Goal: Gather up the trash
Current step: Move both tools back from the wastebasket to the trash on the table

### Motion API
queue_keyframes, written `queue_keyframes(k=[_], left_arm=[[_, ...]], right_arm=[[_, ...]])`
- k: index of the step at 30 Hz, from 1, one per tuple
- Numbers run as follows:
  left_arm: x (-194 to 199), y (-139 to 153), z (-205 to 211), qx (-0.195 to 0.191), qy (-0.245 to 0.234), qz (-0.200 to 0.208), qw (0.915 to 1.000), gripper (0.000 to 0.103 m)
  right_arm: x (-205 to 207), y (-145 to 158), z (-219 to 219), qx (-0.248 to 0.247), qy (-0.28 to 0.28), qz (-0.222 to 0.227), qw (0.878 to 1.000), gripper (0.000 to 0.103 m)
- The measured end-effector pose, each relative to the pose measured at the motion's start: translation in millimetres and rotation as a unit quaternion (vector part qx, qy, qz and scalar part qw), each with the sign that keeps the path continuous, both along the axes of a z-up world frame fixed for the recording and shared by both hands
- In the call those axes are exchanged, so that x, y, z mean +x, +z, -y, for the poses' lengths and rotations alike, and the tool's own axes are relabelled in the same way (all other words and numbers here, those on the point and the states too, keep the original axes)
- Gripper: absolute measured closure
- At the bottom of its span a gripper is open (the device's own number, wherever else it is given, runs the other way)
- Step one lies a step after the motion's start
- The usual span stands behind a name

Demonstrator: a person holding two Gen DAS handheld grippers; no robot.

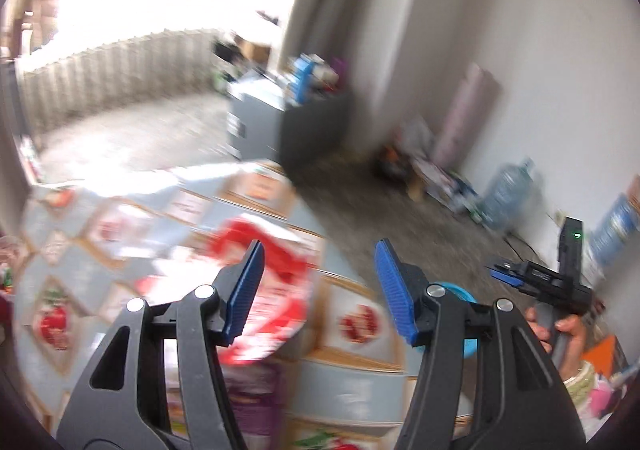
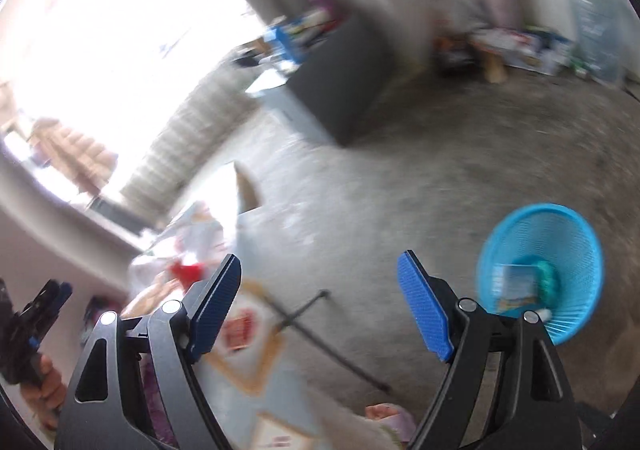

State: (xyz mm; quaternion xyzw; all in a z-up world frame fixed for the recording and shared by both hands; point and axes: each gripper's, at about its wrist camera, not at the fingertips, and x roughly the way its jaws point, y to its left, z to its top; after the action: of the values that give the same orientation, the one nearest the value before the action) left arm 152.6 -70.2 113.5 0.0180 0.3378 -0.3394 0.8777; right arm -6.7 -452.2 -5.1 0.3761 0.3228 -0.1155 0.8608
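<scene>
Your left tongs (image 1: 318,286) and right tongs (image 2: 320,304) both gape, empty. The red-and-white wrapper (image 1: 260,282) lies on the bench (image 1: 360,366) — light, crinkly, slippery — so pinch a raised edge.

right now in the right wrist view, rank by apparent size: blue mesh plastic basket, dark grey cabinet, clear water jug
1. dark grey cabinet
2. blue mesh plastic basket, close to it, nearer the camera, so unsure
3. clear water jug

Each gripper (image 1: 320,290) is showing black plastic arms with triangular cut-outs, silver round rivets at the pivots and ribbed blue pads (image 1: 394,290) on its fingers. The right gripper (image 2: 320,310) is looking alike. A pale patterned cuff (image 1: 580,380) is showing at the right hand (image 1: 560,334).
</scene>
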Motion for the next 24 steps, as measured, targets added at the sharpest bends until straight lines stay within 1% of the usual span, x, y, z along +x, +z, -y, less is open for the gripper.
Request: queue_keyframes(k=[2,5,8,11,15,18,21,24], left_arm=[[8.3,4.1,-38.5,-0.007,0.037,0.005,0.9993,0.049],[18.6,1.3,-84.8,-0.025,0.079,-0.015,0.9964,0.049],[23.1,-16.8,-121.7,-0.038,0.102,-0.043,0.9932,0.049],[23.0,-33.4,-145.7,-0.040,0.113,-0.054,0.9913,0.049],[24.9,-43.2,-168.4,-0.054,0.113,-0.052,0.9908,0.049],[27.8,-42.8,-182.7,-0.063,0.105,-0.043,0.9916,0.049],[39.8,-43.8,-182.5,-0.068,0.092,-0.036,0.9927,0.049],[56.8,-45.6,-180.7,-0.078,0.066,-0.040,0.9940,0.049]], right_arm=[[17.6,10.4,-23.7,0.000,0.032,0.010,0.999,0.025],[40.4,17.8,-54.5,0.014,0.078,0.026,0.996,0.025],[62.4,15.3,-74.4,0.055,0.107,0.026,0.992,0.025],[75.7,17.5,-96.5,0.056,0.123,0.016,0.991,0.028],[89.1,26.2,-119.3,0.062,0.146,0.017,0.987,0.031],[102.9,35.8,-138.7,0.060,0.162,0.019,0.985,0.033],[118.7,40.8,-158.7,0.066,0.191,0.022,0.979,0.037],[138.5,40.1,-179.2,0.080,0.217,0.015,0.973,0.042]])
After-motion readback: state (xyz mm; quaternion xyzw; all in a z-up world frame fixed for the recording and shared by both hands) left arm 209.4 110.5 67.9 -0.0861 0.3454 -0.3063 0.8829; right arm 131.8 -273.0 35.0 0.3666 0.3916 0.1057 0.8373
